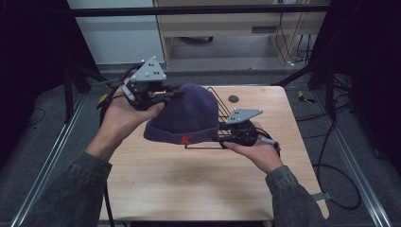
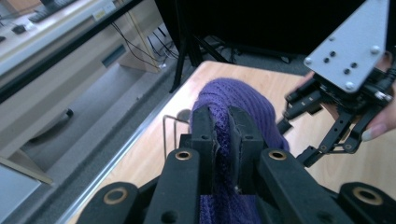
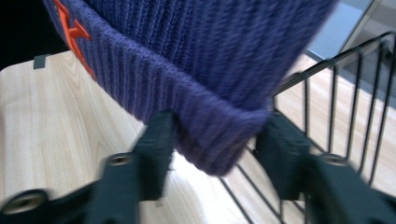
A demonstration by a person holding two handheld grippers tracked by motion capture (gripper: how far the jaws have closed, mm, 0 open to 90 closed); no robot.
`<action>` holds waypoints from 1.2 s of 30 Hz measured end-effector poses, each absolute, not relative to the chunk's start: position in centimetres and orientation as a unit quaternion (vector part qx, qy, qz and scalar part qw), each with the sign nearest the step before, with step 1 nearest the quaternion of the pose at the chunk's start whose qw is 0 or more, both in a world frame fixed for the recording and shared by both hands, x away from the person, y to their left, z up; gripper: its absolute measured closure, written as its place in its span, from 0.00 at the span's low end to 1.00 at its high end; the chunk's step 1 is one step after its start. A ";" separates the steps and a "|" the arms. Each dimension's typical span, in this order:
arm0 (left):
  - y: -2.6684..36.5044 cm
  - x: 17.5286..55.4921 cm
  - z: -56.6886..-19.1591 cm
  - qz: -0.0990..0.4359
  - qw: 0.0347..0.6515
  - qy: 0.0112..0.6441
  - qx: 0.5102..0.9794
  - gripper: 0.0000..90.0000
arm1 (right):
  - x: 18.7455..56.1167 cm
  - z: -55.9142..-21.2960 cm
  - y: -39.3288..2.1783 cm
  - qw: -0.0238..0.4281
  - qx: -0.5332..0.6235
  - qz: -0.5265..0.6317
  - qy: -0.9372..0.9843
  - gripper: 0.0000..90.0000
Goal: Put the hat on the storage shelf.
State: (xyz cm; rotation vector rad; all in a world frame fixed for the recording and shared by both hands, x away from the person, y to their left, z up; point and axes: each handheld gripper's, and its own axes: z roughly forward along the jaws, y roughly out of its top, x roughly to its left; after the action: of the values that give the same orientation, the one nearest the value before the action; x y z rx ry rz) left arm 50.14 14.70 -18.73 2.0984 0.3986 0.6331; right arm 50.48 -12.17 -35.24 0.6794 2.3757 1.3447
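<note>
Above the table (image 1: pixel 198 184), left jaws pinch the purple beanie (image 1: pixel 187 116) (crown); right jaws straddle its cuff

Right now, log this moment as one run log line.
left gripper: shut on purple beanie crown | right gripper: jaws astride the cuff, not pressing | beanie: held up over wire basket on table

Purple beanie (image 1: pixel 187 116): hides the middle of the black wire rack (image 1: pixel 213 97) behind it; top cropped in the right gripper view.
Orange lettering (image 1: pixel 186 139): cut by the frame edge there.
Right gripper (image 3: pixel 212 154): motion-blurred below the beanie's cuff; contact with the pads unclear.
</note>
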 end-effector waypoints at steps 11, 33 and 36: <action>12.0 54.5 -16.9 0.274 0.454 0.184 0.828 0.91 | 52.6 -31.3 -16.1 0.203 0.285 0.478 0.806 0.84; 9.1 59.1 -20.1 0.283 0.447 0.203 0.824 0.91 | 55.1 -32.2 -17.6 0.225 0.338 0.426 0.808 0.84; 9.0 59.3 -20.5 0.281 0.445 0.205 0.826 0.90 | 55.2 -32.4 -17.7 0.224 0.337 0.417 0.814 0.84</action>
State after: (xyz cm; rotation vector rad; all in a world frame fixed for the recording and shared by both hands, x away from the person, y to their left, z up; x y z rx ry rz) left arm 59.32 8.95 -20.50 2.0462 0.5076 0.6958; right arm 55.16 -17.67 -32.38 0.9296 2.2460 1.1522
